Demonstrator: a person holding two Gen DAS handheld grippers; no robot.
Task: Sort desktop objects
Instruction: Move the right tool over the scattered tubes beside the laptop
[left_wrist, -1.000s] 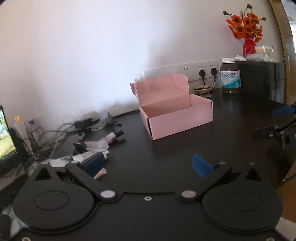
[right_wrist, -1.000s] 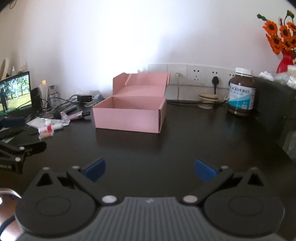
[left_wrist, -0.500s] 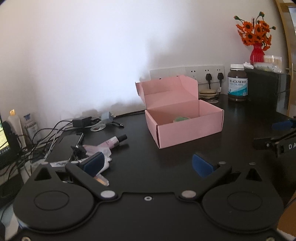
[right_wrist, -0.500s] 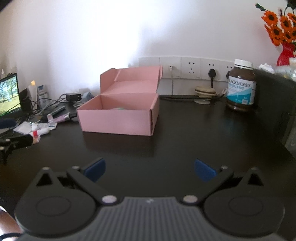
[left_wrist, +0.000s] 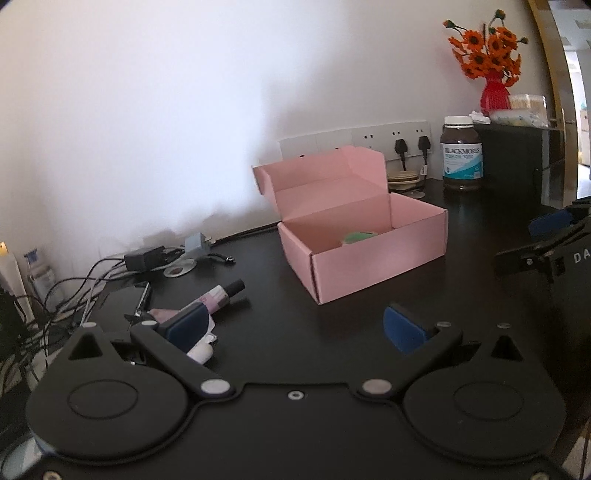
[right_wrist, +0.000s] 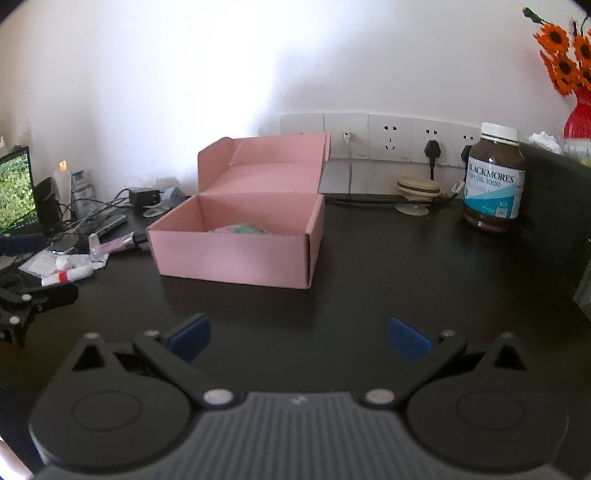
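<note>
An open pink box (left_wrist: 376, 258) (right_wrist: 236, 254) stands on the black desk with its lid up; a green item (left_wrist: 360, 236) (right_wrist: 245, 229) lies inside. Left of it lie a pink tube with a black cap (left_wrist: 218, 295) (right_wrist: 118, 242), a white tube with a red band (right_wrist: 66, 275) and white packets (right_wrist: 38, 264). My left gripper (left_wrist: 295, 326) is open and empty above the desk, its left pad just over the tubes. My right gripper (right_wrist: 299, 334) is open and empty, in front of the box. It also shows at the right edge of the left wrist view (left_wrist: 546, 243).
A brown Blackmores bottle (right_wrist: 493, 184) (left_wrist: 461, 153) stands at the back right by the wall sockets (right_wrist: 388, 136). Cables and a charger (left_wrist: 144, 256) lie at the back left, beside a laptop screen (right_wrist: 14, 188). Orange flowers in a red vase (left_wrist: 493, 70) stand on a black cabinet.
Both grippers have risen and tilted, so the inside of the box and its green item now show. The left gripper has drawn nearer the tubes. Both stay open.
</note>
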